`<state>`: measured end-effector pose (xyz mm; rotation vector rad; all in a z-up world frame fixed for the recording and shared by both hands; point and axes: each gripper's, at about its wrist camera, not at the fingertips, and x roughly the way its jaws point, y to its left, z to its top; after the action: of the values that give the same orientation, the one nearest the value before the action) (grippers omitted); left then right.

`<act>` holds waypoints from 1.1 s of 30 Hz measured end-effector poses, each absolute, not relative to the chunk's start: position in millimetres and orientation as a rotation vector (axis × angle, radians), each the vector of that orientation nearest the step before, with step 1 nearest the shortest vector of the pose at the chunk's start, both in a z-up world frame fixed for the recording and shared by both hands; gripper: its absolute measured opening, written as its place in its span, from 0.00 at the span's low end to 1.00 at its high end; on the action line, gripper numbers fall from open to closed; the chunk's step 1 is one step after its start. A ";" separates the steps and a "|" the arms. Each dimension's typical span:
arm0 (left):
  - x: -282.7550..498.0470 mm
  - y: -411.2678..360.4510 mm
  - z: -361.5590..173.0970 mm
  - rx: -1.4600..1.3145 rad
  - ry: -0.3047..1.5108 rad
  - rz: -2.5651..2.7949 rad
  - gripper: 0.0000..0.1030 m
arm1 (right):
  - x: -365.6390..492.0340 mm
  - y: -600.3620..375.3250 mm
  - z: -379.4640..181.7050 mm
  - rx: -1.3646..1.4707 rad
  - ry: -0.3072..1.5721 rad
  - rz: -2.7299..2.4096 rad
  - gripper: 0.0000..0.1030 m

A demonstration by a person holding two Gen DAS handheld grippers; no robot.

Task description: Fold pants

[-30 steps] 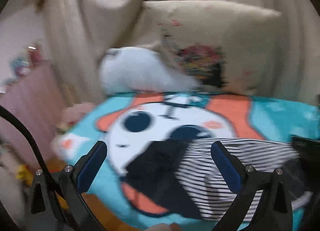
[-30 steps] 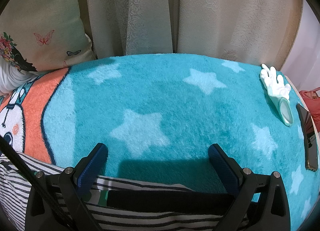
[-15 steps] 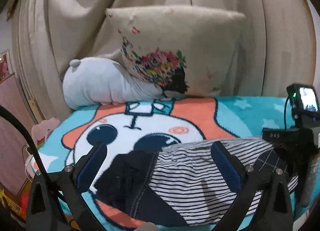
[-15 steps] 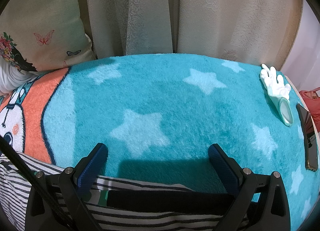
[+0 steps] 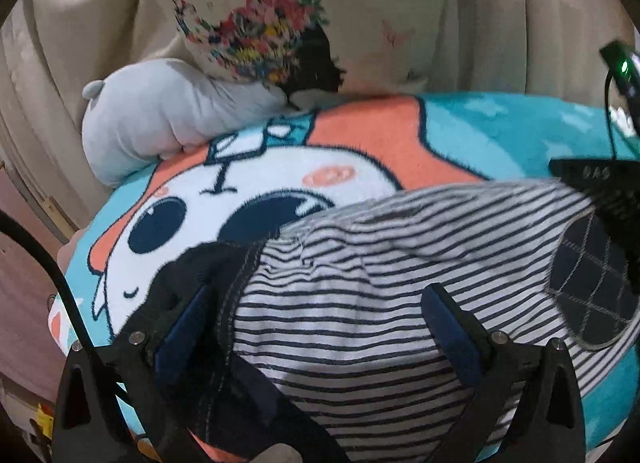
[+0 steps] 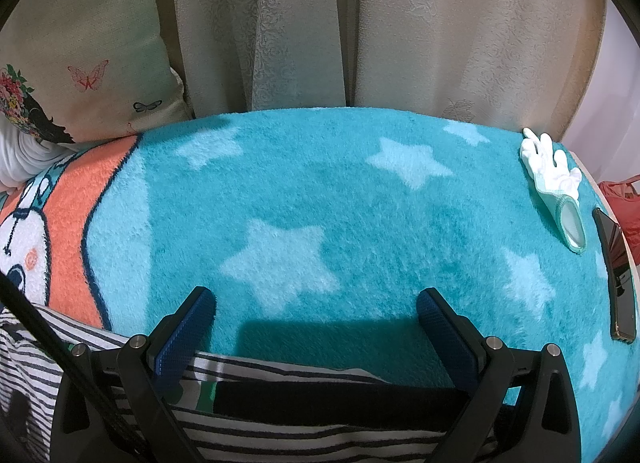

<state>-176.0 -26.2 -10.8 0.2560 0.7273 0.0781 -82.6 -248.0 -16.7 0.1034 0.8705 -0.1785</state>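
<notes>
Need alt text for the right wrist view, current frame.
The open right gripper hovers over the edge of black-and-white striped pants lying on a teal star-patterned blanket. A white glove and a dark phone lie at the blanket's right edge; a butterfly-print pillow and beige curtains stand behind.
</notes>
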 end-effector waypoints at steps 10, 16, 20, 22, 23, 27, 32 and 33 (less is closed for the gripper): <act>-173.4 -23.0 -14.3 0.222 0.750 0.063 1.00 | -81.4 -252.0 -18.4 0.110 0.870 -0.173 0.99; -172.6 -14.7 -14.7 0.205 0.776 -0.012 1.00 | -83.1 -256.6 -16.3 0.086 0.916 -0.070 0.99; -180.1 -2.0 -2.1 0.152 0.762 -0.083 0.90 | -84.1 -252.6 -15.1 0.043 0.961 -0.047 0.99; -190.3 13.5 12.8 0.092 0.724 -0.118 0.85 | -82.3 -253.7 -15.3 0.043 0.968 -0.035 1.00; -195.2 20.9 20.4 0.070 0.699 -0.120 0.85 | -81.5 -253.5 -14.7 0.042 0.972 -0.028 1.00; -214.8 49.2 47.6 0.044 0.603 -0.065 0.85 | -85.8 -266.5 -5.0 0.124 0.935 -0.010 0.87; -227.3 76.3 64.9 0.019 0.556 -0.019 0.85 | -150.0 -314.7 58.9 0.342 0.566 0.009 0.80; -227.7 79.6 65.6 0.005 0.554 -0.019 0.85 | -161.1 -322.5 64.8 0.364 0.534 0.006 0.80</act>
<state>-227.7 79.6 65.6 0.0054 0.5539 -0.0188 -161.1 -322.5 64.8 0.3641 0.5336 0.0063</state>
